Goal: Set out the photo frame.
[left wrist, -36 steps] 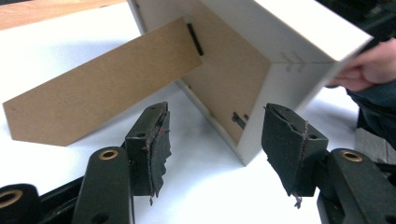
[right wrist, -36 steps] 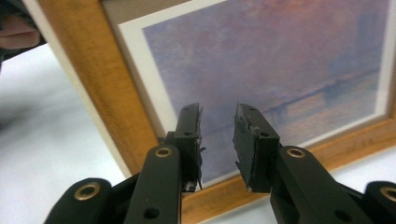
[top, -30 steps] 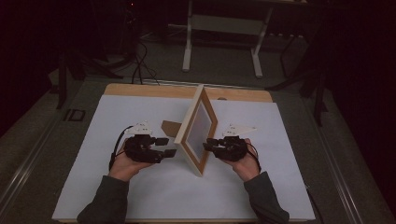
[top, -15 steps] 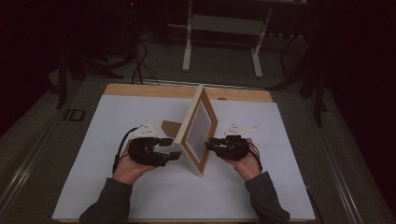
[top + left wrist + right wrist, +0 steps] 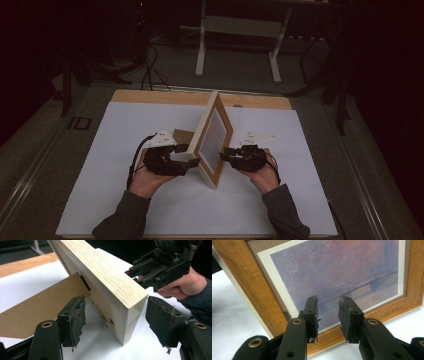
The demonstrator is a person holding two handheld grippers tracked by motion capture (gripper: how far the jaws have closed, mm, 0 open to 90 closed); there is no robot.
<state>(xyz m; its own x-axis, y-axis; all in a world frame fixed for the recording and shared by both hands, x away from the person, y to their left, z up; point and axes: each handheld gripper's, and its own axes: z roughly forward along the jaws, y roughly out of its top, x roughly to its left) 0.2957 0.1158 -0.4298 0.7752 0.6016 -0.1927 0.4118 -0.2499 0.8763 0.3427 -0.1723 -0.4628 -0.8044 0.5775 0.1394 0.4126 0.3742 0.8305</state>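
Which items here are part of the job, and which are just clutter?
In the job:
- picture frame, standing upright on the white sheet
- its brown cardboard stand, swung out behind
- left tongs, jaws just opened, astride the frame's end without pressing it
- right tongs, empty, at the picture side

Just lying about:
- metal stand legs on the floor beyond the table
- floor cables

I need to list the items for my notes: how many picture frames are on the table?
1. The light wooden picture frame stands upright at the middle of the white table, propped by its brown cardboard stand.
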